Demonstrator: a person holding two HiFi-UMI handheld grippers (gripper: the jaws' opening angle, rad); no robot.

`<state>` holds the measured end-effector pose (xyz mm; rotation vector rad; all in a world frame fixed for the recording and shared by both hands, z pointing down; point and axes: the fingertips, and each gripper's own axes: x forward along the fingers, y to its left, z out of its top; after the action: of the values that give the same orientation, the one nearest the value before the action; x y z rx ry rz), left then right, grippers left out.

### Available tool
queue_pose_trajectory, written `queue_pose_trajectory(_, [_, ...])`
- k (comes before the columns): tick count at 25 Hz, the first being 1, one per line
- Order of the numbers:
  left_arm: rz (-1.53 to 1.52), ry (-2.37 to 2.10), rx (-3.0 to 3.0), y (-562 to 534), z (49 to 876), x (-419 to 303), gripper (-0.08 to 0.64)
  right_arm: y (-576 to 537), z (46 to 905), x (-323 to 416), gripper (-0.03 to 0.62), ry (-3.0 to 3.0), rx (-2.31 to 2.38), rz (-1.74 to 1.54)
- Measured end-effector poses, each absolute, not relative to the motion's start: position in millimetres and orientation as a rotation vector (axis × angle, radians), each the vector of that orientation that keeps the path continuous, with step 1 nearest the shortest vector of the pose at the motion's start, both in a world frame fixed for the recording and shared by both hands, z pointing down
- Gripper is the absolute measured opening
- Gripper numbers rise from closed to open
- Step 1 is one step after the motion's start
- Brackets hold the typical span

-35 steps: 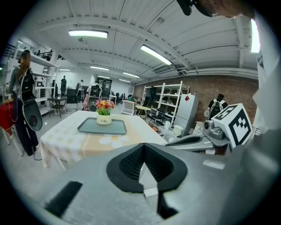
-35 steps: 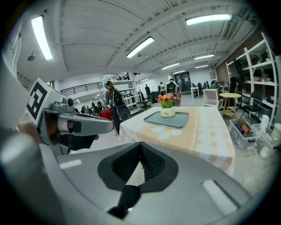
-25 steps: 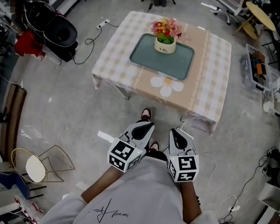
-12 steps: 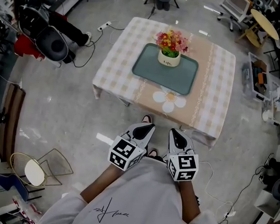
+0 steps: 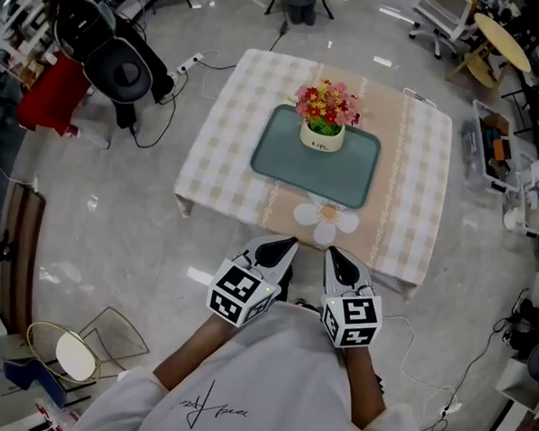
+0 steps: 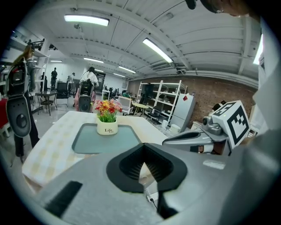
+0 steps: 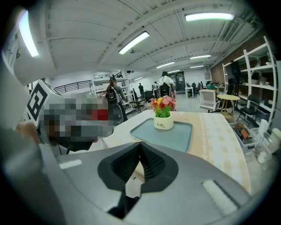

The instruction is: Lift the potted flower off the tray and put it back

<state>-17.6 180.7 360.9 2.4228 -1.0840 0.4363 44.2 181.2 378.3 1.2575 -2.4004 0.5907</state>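
A potted flower (image 5: 324,120), a white pot with red and yellow blooms, stands upright at the far end of a grey-green tray (image 5: 295,171) on a low checked table (image 5: 222,134). The same potted flower (image 6: 107,120) (image 7: 163,116) shows ahead in both gripper views. My left gripper (image 5: 284,246) and right gripper (image 5: 332,254) are held side by side close to my body, short of the table's near edge. Both are shut with nothing between the jaws.
A white daisy-shaped mat (image 5: 325,221) lies on the table in front of the tray. Black speakers (image 5: 124,64) and cables stand on the floor at the left. A round mirror on a wire stand (image 5: 68,349) lies at lower left. Carts and boxes (image 5: 498,133) line the right.
The table with tray and flower has come closer to me in the head view as I walk toward it. Both grippers keep their pose and stay shut.
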Motion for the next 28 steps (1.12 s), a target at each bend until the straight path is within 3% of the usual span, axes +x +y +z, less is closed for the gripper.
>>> queue_pose_trajectory(28, [0.288,-0.98,2.493,24.8,354.0,-82.9,-0.003,32.0,371.6,-16.2,0.008,-2.239,1.399,0.49])
